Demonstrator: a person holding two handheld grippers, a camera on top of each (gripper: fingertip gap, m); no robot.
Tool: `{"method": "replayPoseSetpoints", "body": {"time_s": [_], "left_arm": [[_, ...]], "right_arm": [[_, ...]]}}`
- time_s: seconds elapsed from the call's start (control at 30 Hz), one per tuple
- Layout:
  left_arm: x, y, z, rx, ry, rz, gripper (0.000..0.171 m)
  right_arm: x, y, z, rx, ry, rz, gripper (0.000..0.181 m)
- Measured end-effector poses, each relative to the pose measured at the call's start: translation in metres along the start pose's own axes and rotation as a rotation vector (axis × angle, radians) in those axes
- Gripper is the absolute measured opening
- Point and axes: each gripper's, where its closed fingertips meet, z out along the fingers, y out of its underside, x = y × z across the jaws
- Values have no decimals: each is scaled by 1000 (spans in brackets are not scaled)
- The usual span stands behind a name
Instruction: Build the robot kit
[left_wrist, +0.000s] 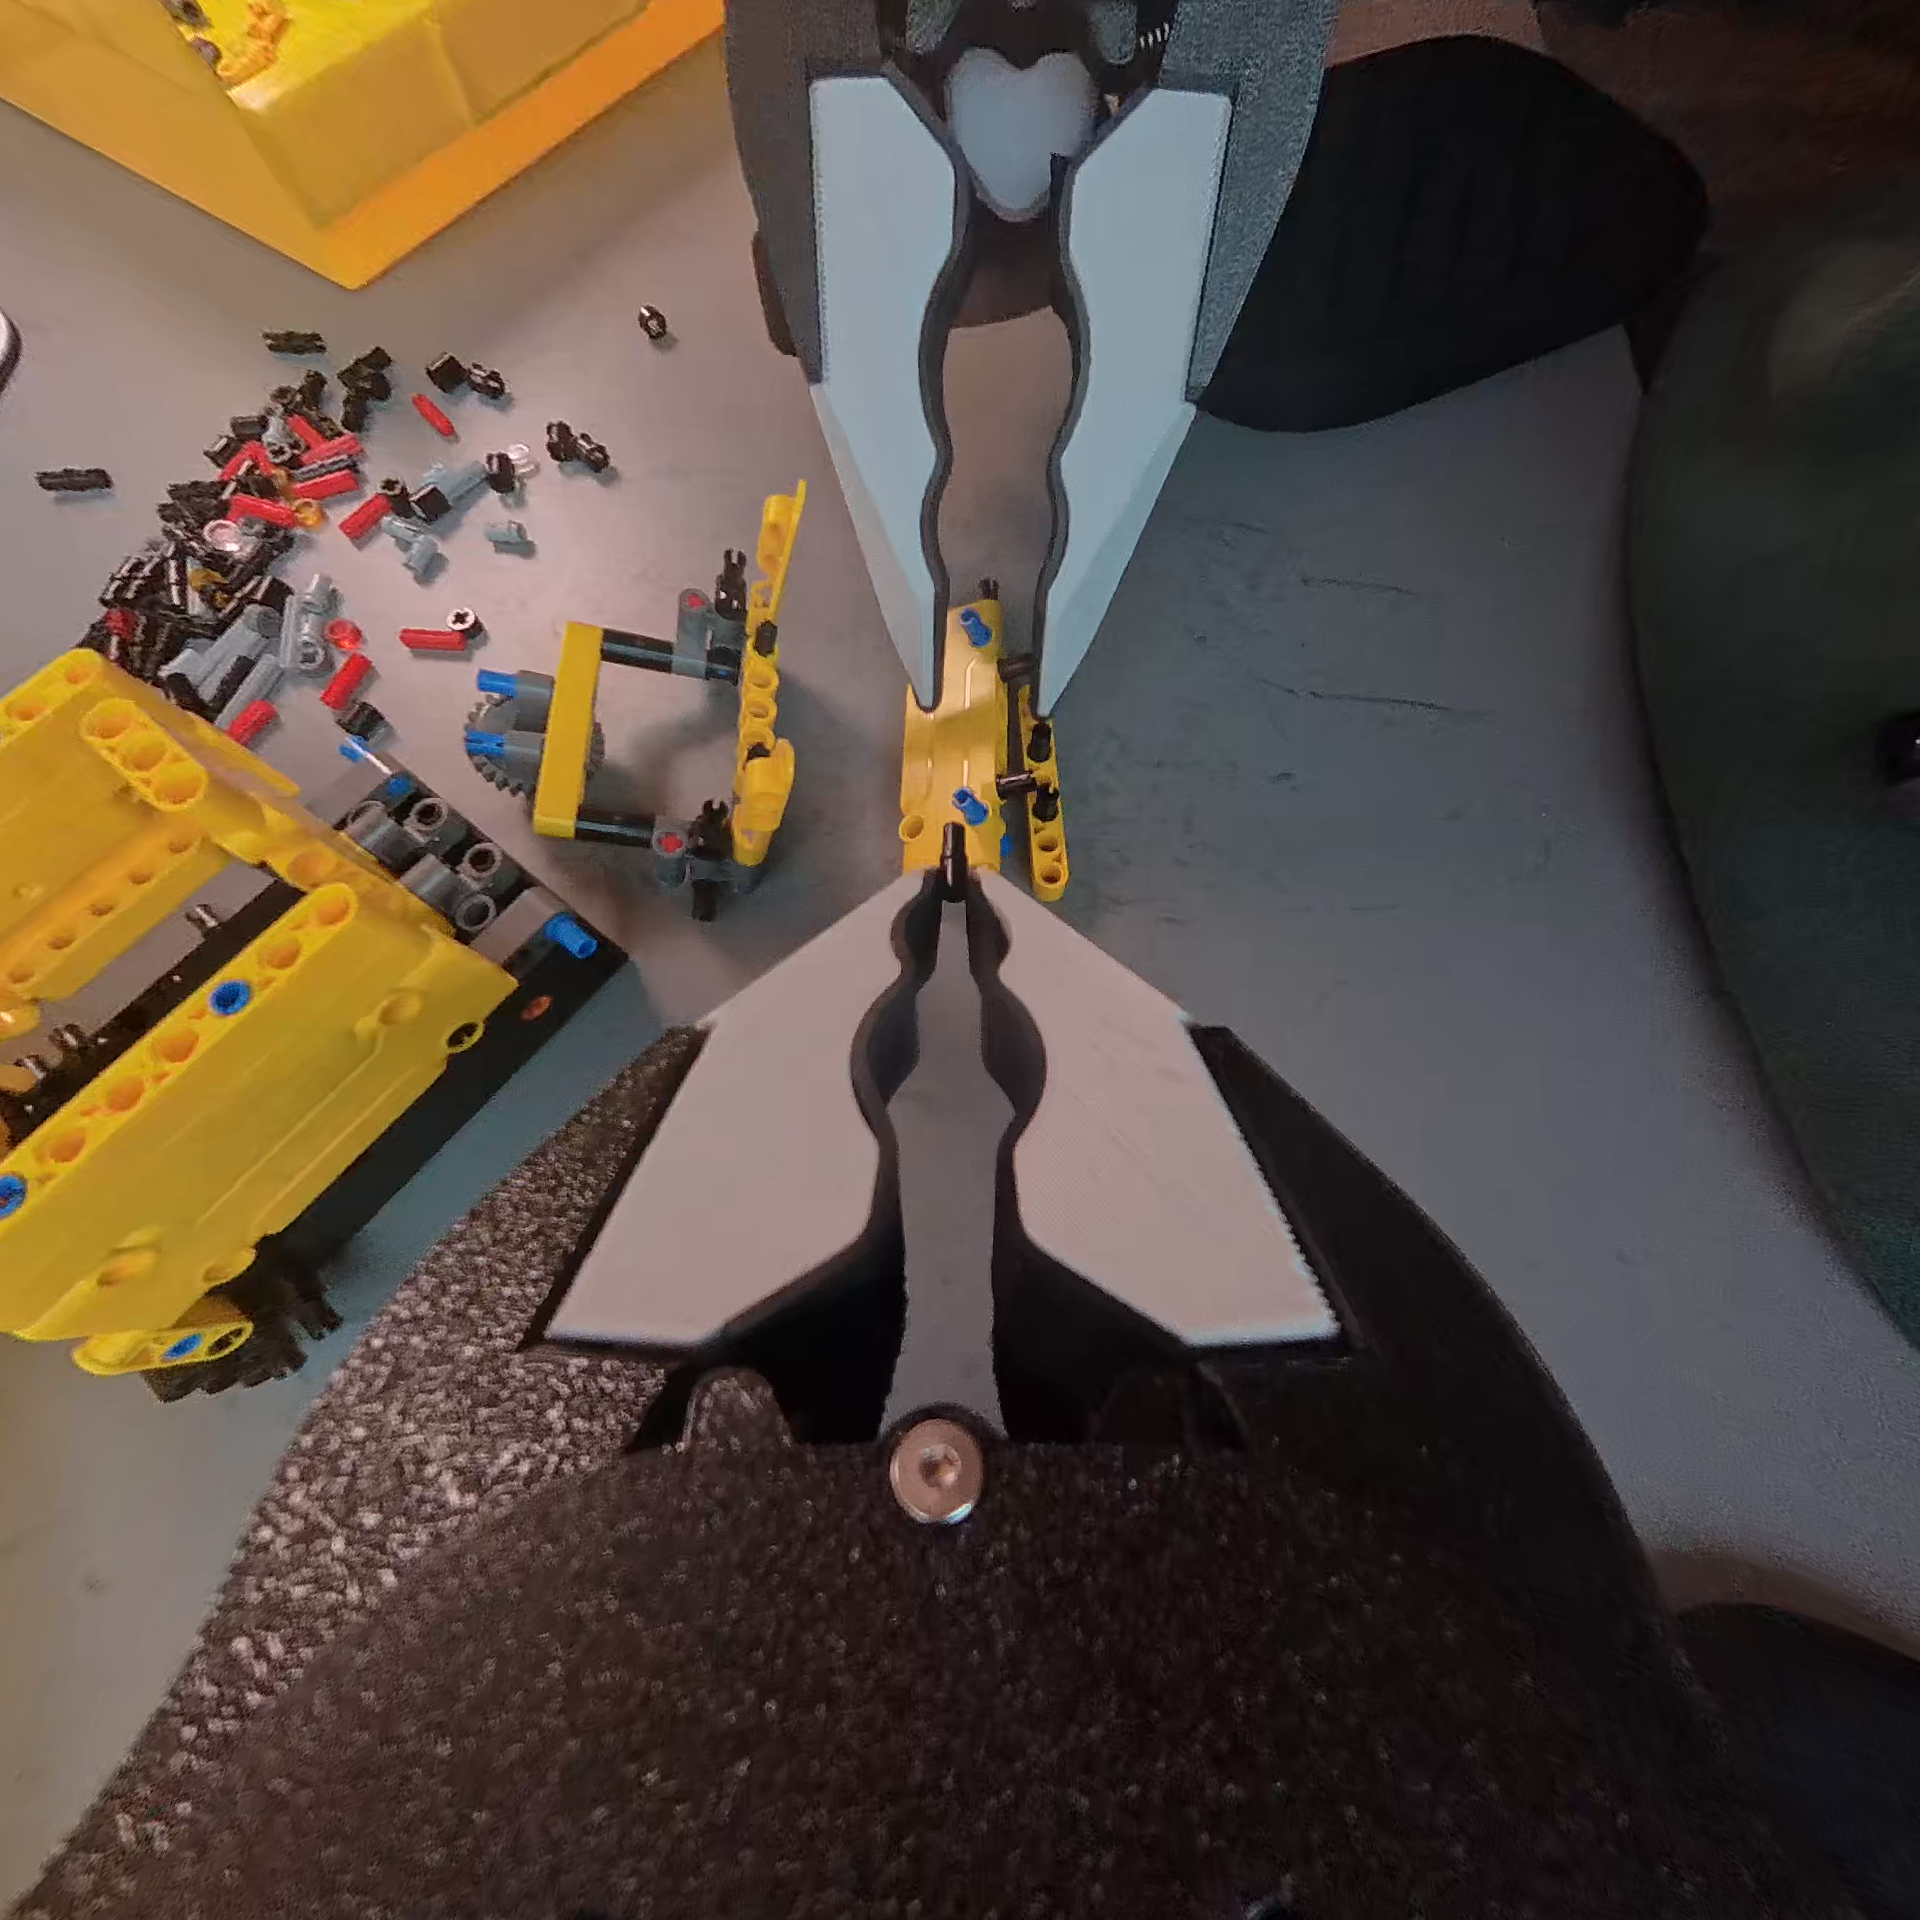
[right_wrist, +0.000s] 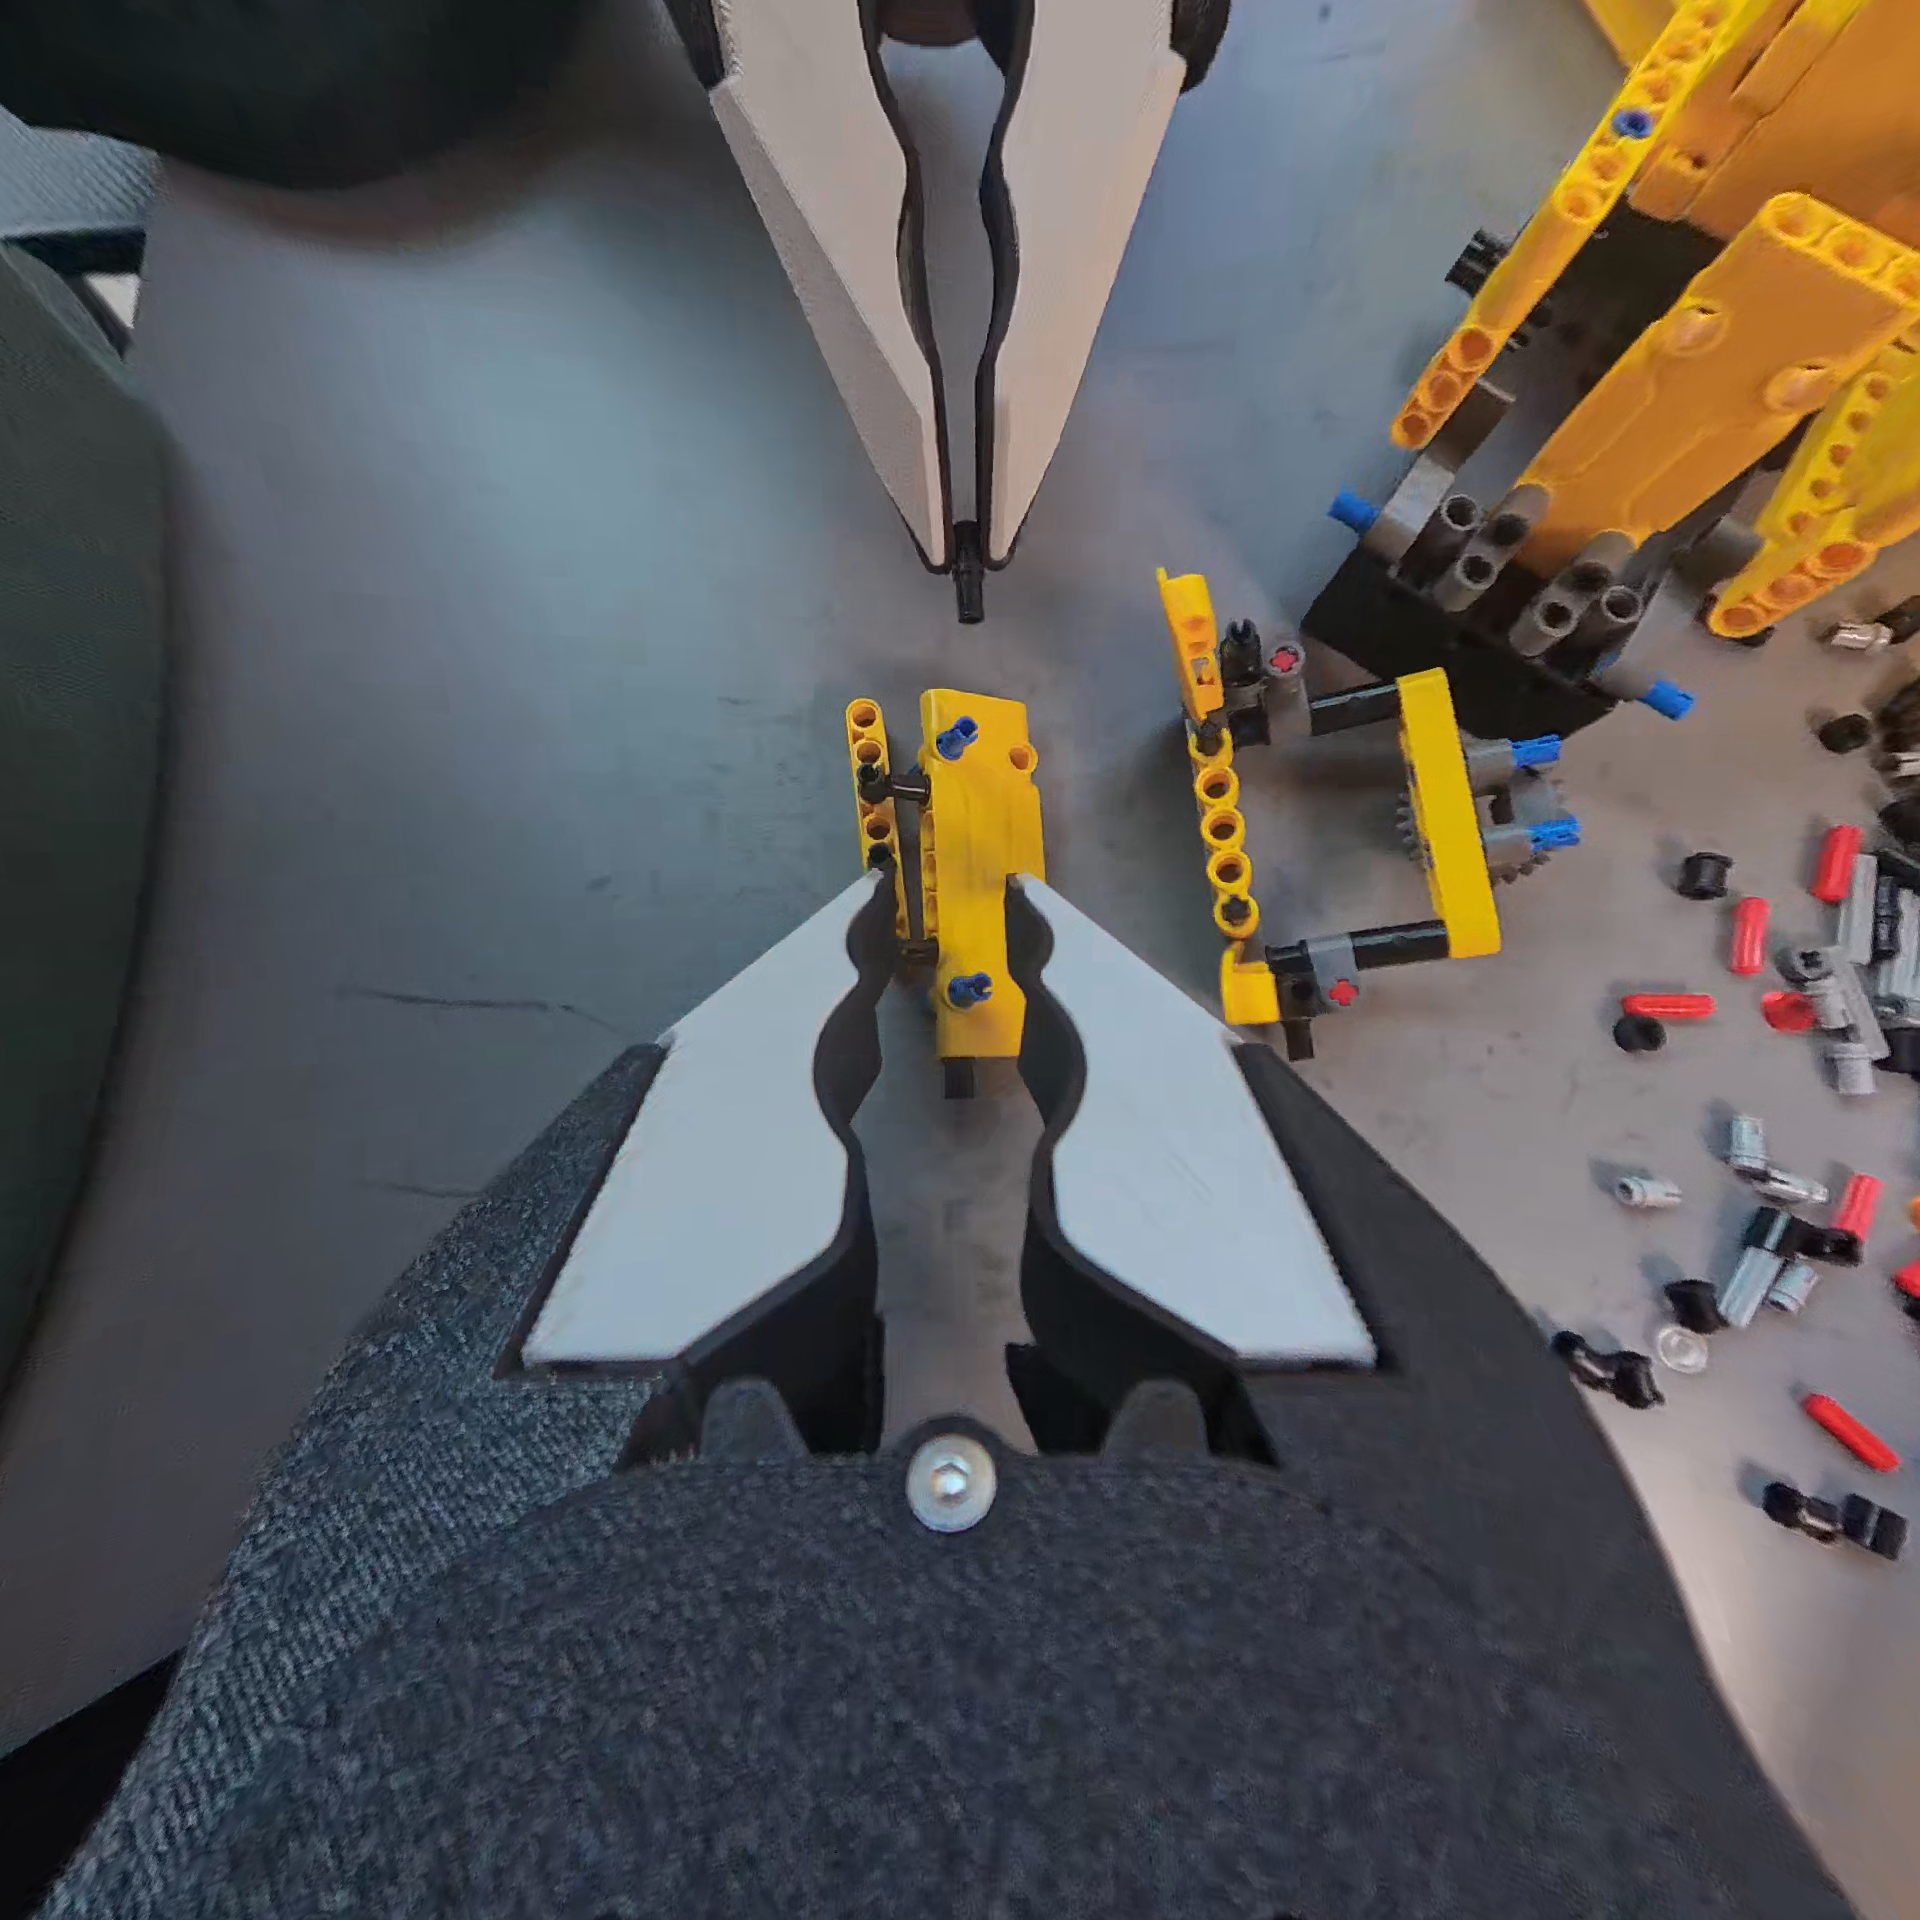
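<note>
Pinched between the tips of the left tool (left_wrist: 951, 883) is a small black pin (left_wrist: 951, 854), its free end pointing at the yellow brick assembly (left_wrist: 951, 748) just ahead. The right wrist view shows a clear gap between that pin (right_wrist: 968, 582) and the assembly (right_wrist: 982, 831); from the left wrist view the two seem nearly to touch. The right tool (right_wrist: 945, 883) is clamped on the yellow assembly, its fingers pressing both flanks, with a holed yellow beam (right_wrist: 868, 779) pinned alongside.

Left to right in the left wrist view: a large yellow-and-black model (left_wrist: 208, 997) at the frame's edge, a scatter of red, black and grey loose pieces (left_wrist: 281, 540), a yellow frame with a gear (left_wrist: 665, 727), then the two tools meeting, then bare grey surface (left_wrist: 1351, 779) running to a curved edge. A yellow box (left_wrist: 343, 125) in the far left corner appears only in this view. The right wrist view alone shows the open surface (right_wrist: 468, 623) on the far side of the tools.
</note>
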Motion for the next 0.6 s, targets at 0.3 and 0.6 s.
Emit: {"method": "replayPoseSetpoints", "body": {"time_s": [0.3, 0.6], "left_arm": [[1, 11, 9, -66, -13, 22, 3], [1, 16, 15, -85, -11, 22, 3]], "right_arm": [[16, 7, -3, -33, -29, 102, 16], [19, 7, 3, -122, 161, -353, 20]]}}
